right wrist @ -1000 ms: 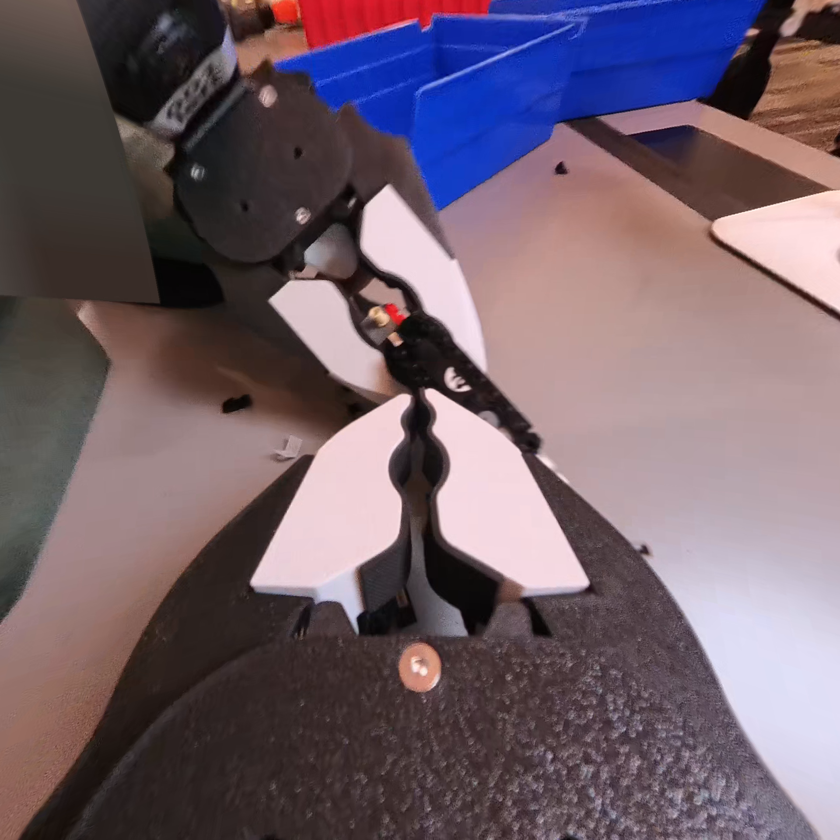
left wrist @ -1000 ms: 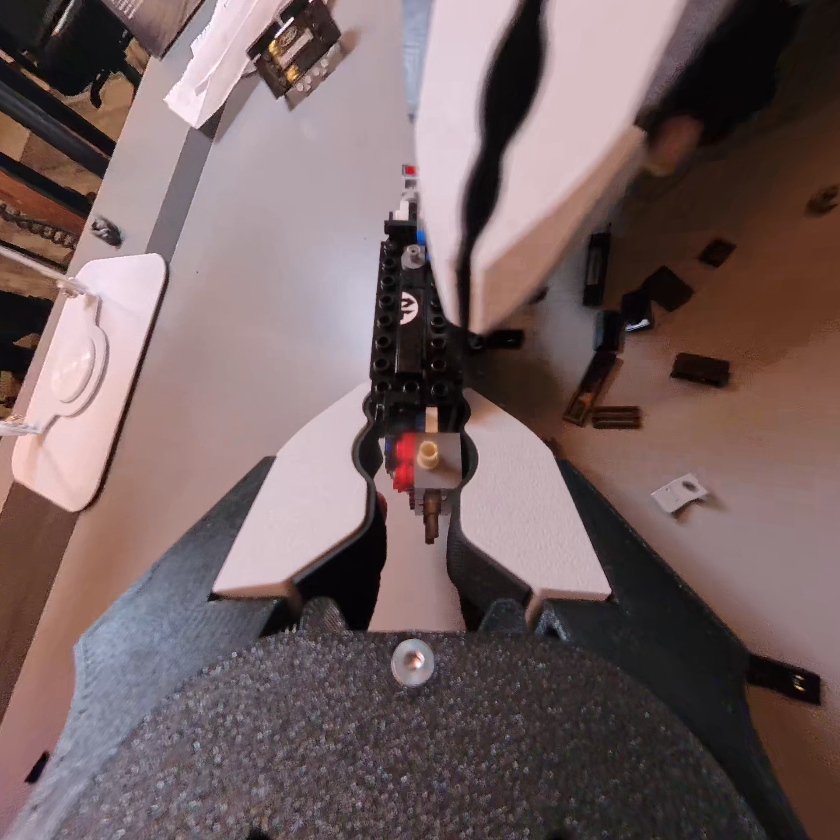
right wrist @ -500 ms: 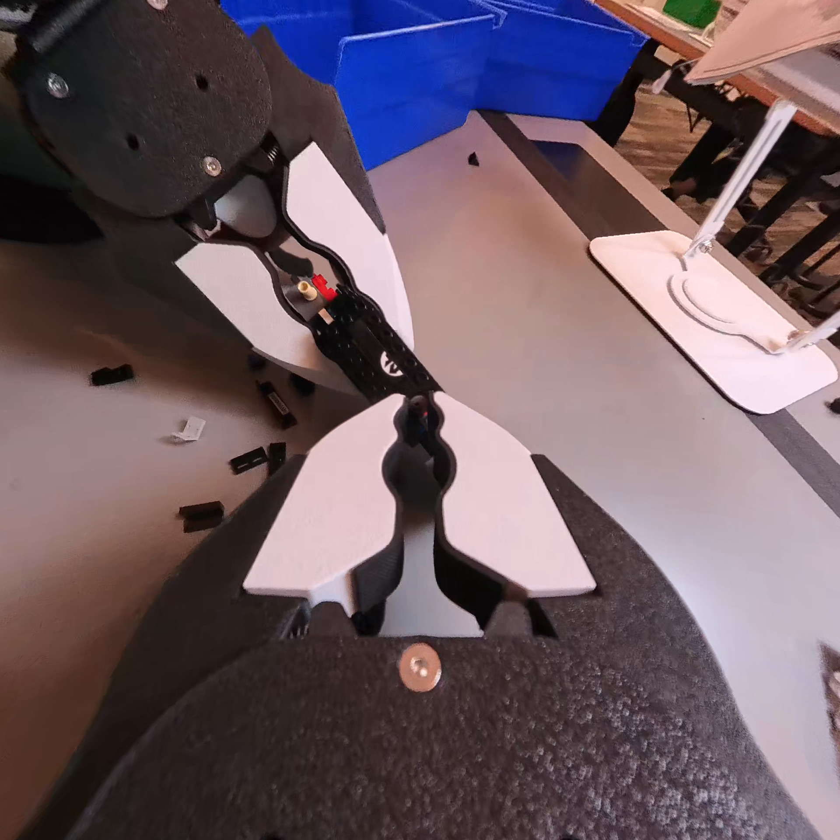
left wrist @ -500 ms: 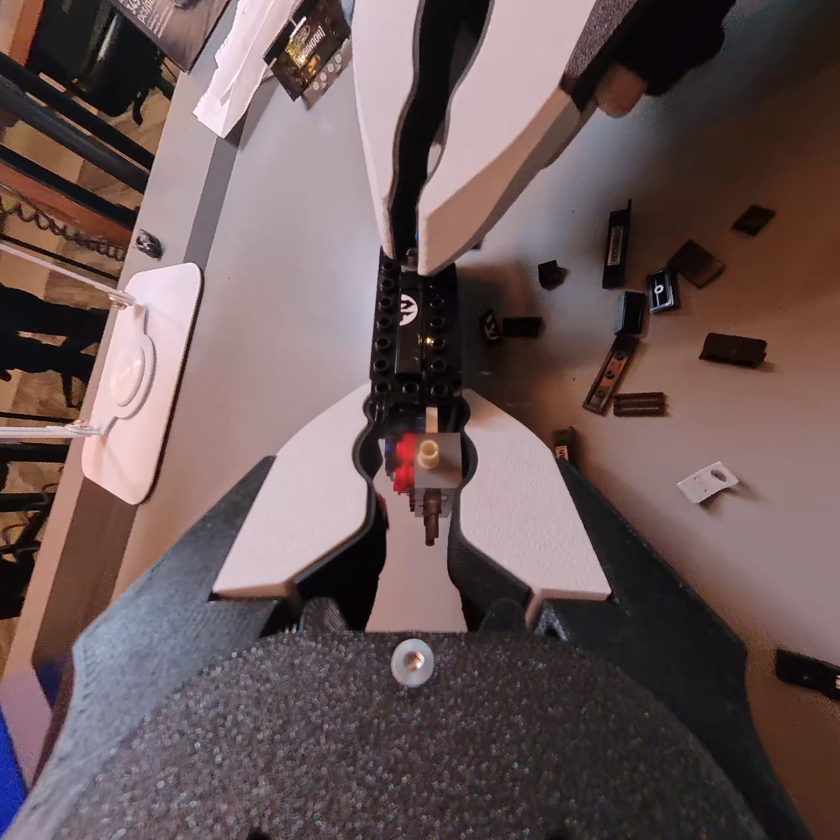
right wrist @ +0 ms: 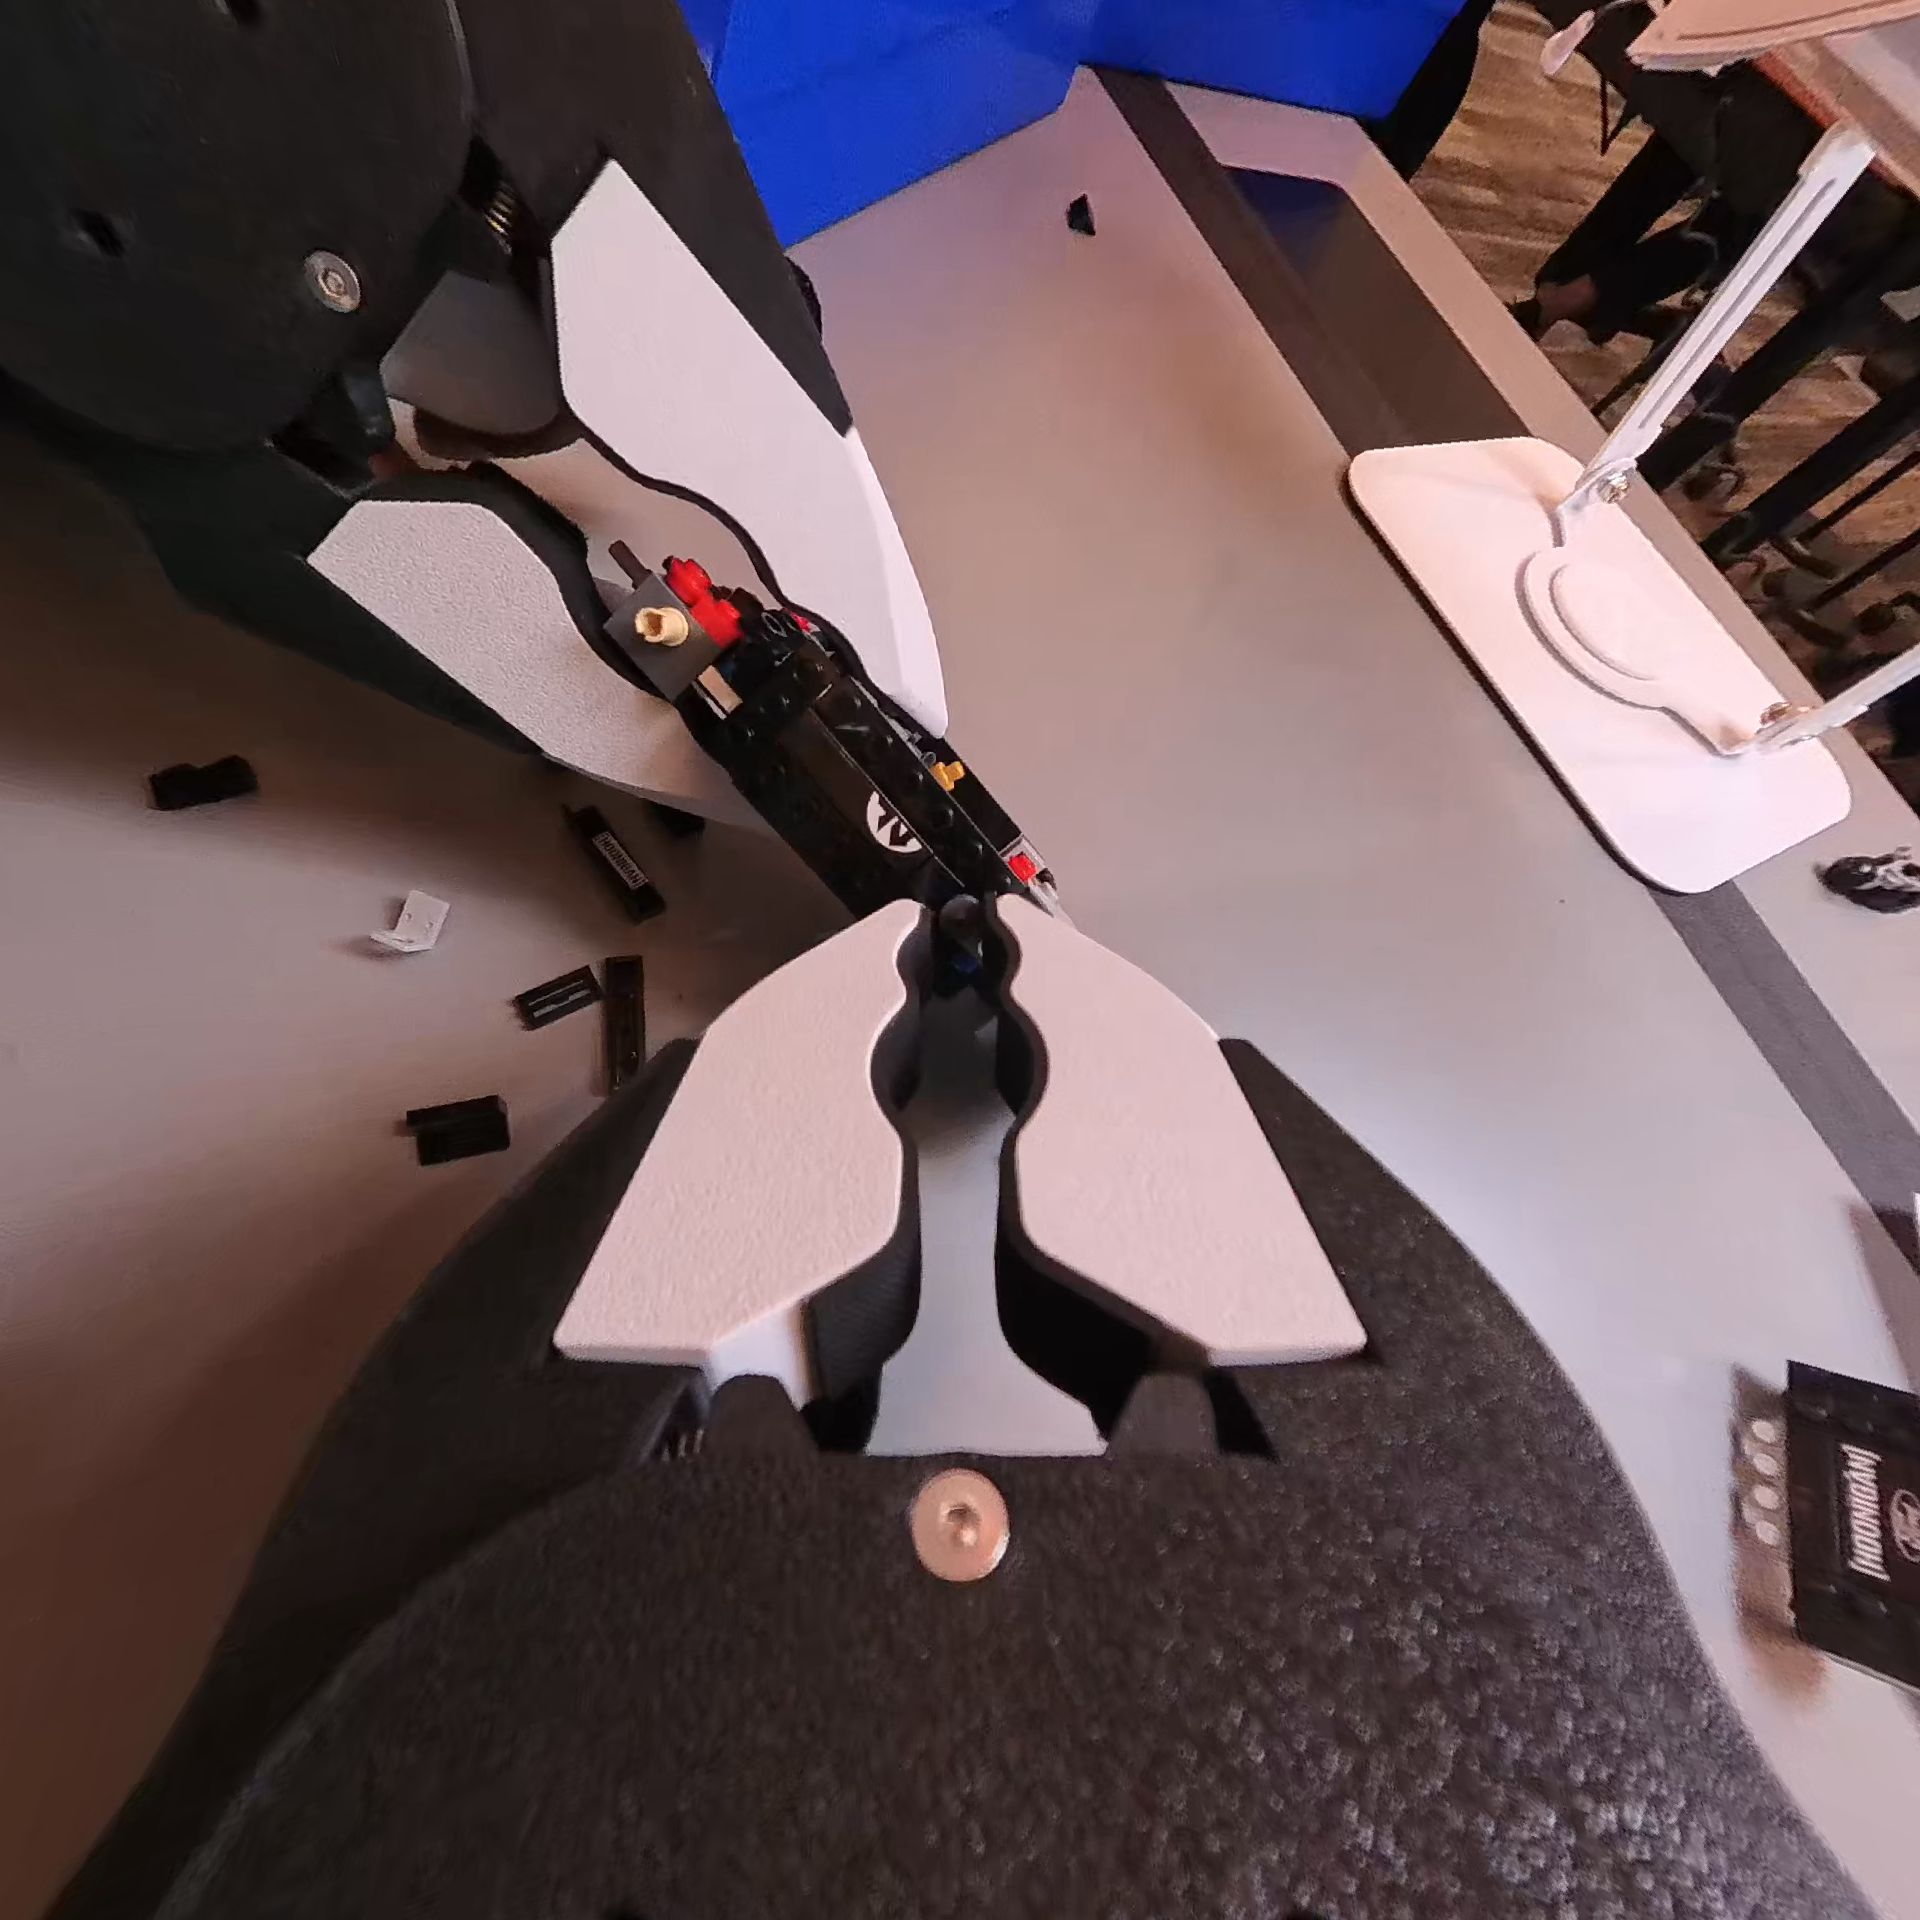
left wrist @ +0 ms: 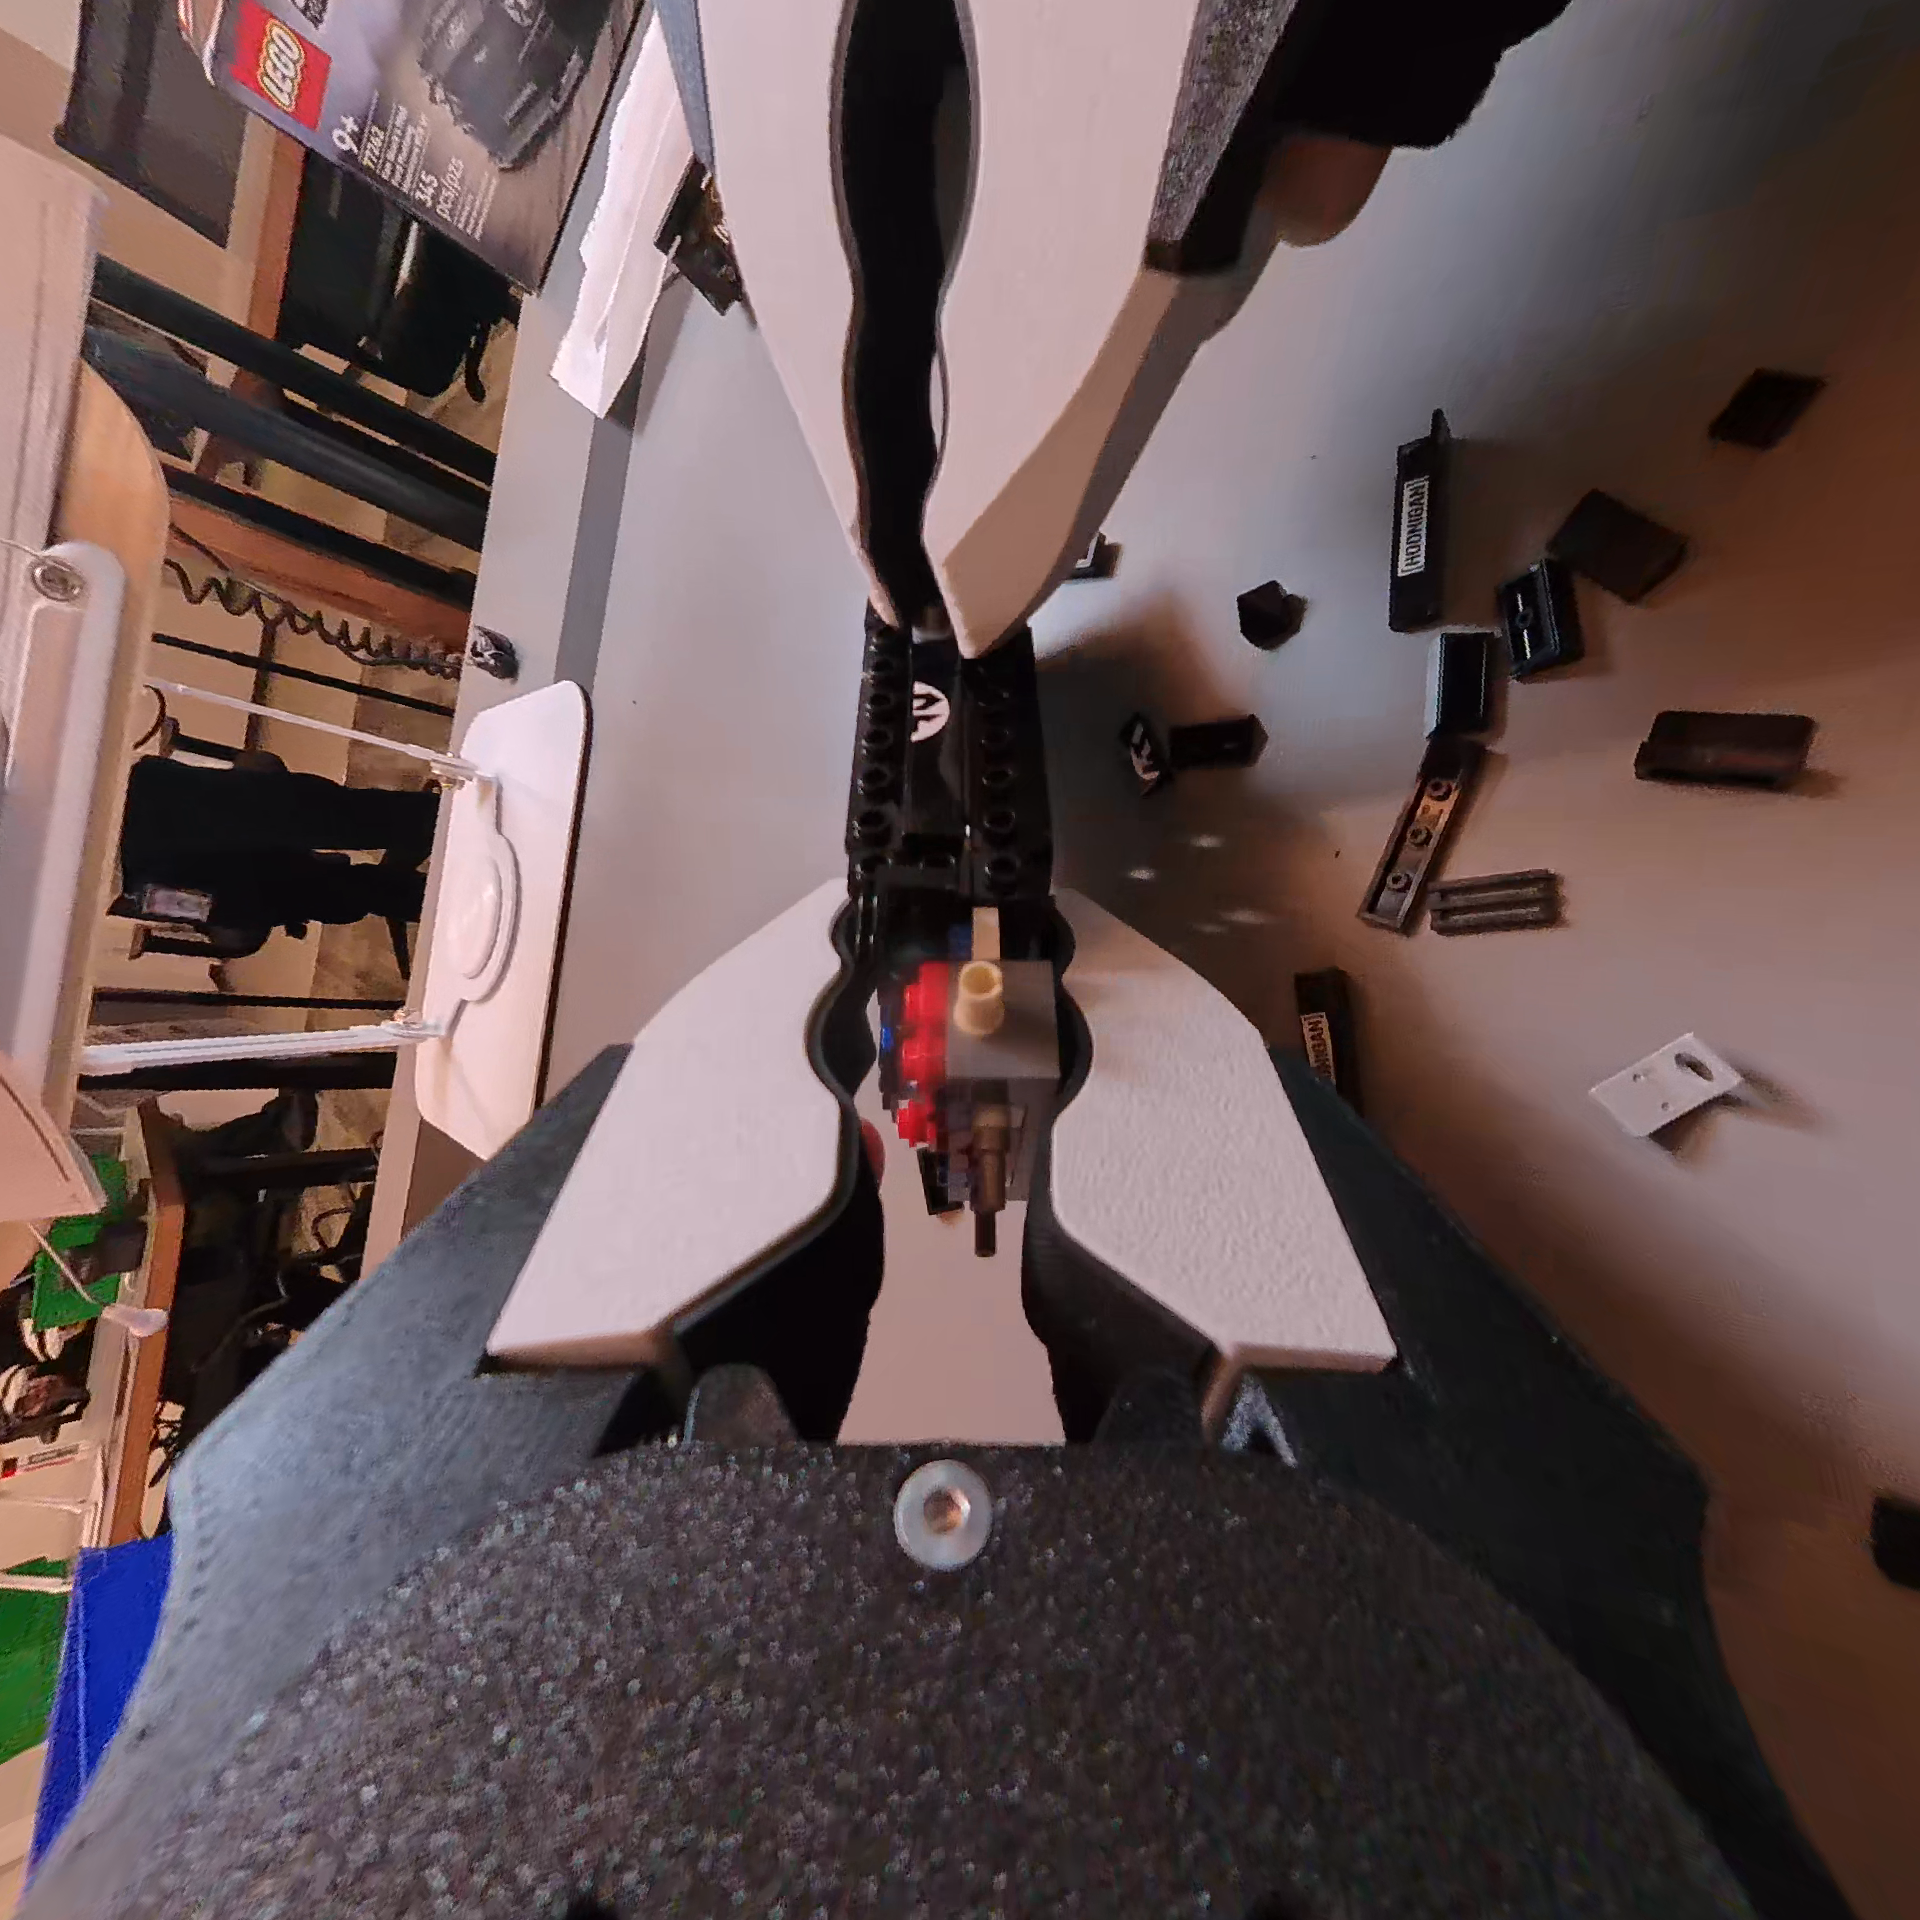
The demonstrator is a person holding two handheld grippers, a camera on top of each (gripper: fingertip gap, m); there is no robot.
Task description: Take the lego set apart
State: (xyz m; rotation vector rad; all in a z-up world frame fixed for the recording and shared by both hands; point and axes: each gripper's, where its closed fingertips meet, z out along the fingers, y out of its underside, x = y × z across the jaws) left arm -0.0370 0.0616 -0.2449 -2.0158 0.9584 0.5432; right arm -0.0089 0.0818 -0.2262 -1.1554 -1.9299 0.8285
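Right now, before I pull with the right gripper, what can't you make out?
- Right wrist view: right gripper tips cover whichever small dark piece they pinch on the black lego assembly.
- Left wrist view: white fingers of the left gripper hide the assembly's clamped sides.
- Both: its underside.

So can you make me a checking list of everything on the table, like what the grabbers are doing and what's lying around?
Surface: grey table, bare in the middle.
Job's things: black lego build, held off the table between both grippers; grey block with red studs at one end.
Clutter: loose black lego pieces scattered on one side; small white piece; white flat stand base; dark printed sheet.
Grippers: left hand-held gripper shut on the build's grey end; right hand-held gripper pinched on a small part at the other end.
Cables: nothing seen on the table.
Surroundings: blue bins; lego box; chairs beyond the table.
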